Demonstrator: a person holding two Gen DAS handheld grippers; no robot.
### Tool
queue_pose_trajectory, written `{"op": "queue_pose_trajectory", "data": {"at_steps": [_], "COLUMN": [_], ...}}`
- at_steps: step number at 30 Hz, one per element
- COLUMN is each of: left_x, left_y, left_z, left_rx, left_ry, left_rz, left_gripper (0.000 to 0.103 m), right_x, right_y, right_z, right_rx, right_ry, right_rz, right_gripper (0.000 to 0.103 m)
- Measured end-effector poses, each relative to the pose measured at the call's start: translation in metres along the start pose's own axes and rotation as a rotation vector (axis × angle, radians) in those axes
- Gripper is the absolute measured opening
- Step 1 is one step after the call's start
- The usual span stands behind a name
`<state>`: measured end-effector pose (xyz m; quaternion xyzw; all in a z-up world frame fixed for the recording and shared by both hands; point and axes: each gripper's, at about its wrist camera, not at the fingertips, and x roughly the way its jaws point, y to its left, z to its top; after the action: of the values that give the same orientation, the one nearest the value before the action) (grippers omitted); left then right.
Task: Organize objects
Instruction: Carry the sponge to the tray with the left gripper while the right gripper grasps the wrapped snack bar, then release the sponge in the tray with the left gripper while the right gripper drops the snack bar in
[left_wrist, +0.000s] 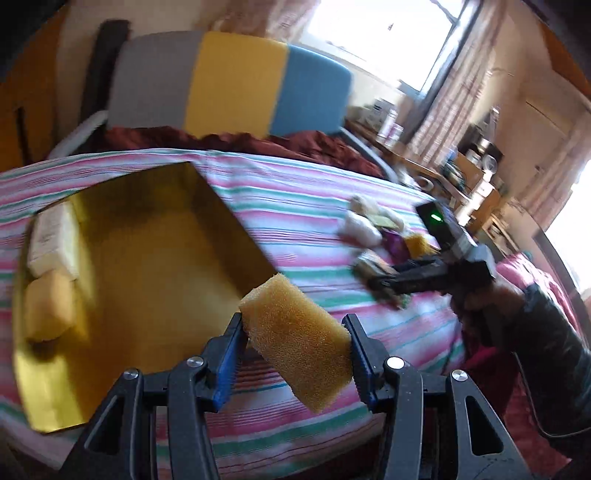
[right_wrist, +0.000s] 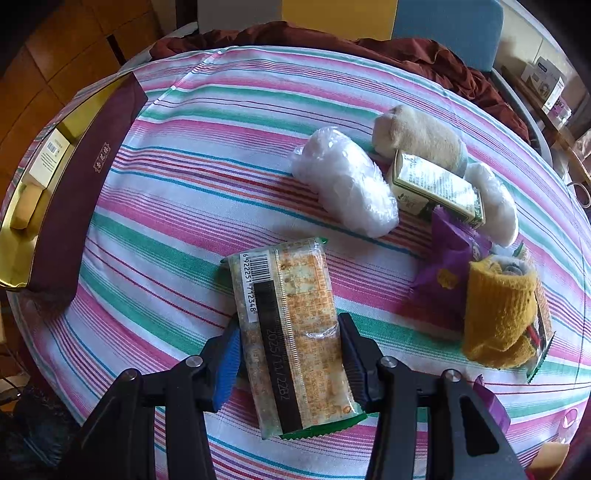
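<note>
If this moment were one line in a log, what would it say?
left gripper: holds yellow sponge block | right gripper: grips clear-wrapped cracker packet | gold-lined box: two items inside

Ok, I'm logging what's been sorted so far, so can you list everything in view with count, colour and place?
gold box: one, gold inside and maroon outside, left on the bed
white carton: one, white, inside the gold box at its far side
sponge: two yellow; one between the left gripper's pads, one inside the gold box beside the carton
cracker packet: one, clear with orange print, between the right gripper's pads
plastic-wrapped rolls: two, white, mid-bed
beige sock roll: one, behind the green box
green box: one, green and white, between the white rolls
purple wrapper: one, by the mustard sock
mustard sock roll: one, right side
striped sheet: one, pink, green, white
left gripper: black, blue pads
right gripper: black, blue pads
</note>
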<state>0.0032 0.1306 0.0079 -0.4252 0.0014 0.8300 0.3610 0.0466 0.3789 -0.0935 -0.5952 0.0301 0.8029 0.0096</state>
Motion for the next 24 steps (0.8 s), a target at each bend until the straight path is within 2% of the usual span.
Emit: {"op": "queue_pose_trajectory", "data": {"at_steps": [3, 6, 9, 12, 17, 21, 24], "left_x": [-0.02, -0.037, -0.043, -0.036, -0.023, -0.021, -0.024], "left_y": [0.033, 0.062, 0.089, 0.112, 0.134, 0.142, 0.142], "left_z": [0.002, 0.002, -0.002, -0.009, -0.021, -0.027, -0.03], "left_rx": [-0.067, -0.09, -0.123, -0.137, -0.159, -0.18, -0.175], "left_ry": [-0.035, -0.057, -0.046, 0.001, 0.064, 0.073, 0.065], "left_rz": [0.08, 0.186, 0.258, 0.32, 0.357, 0.369, 0.379], "left_gripper": [0.053, 0.053, 0.053, 0.053, 0.057, 0.06, 0.069], "right_x": [0.0, 0.0, 0.0, 0.0, -0.001, -0.001, -0.001], "right_y": [-0.001, -0.004, -0.005, -0.008, -0.017, -0.017, -0.013], "right_z": [0.0, 0.0, 0.0, 0.0, 0.0, 0.001, 0.0], "right_rx": [-0.002, -0.003, -0.009, -0.01, -0.01, -0.009, -0.007], "right_ry": [0.0, -0.001, -0.004, -0.005, -0.005, -0.005, -0.006], "right_rz": [-0.002, -0.003, -0.011, -0.013, -0.015, -0.016, -0.016], "right_gripper": [0.05, 0.05, 0.05, 0.05, 0.05, 0.05, 0.05]}}
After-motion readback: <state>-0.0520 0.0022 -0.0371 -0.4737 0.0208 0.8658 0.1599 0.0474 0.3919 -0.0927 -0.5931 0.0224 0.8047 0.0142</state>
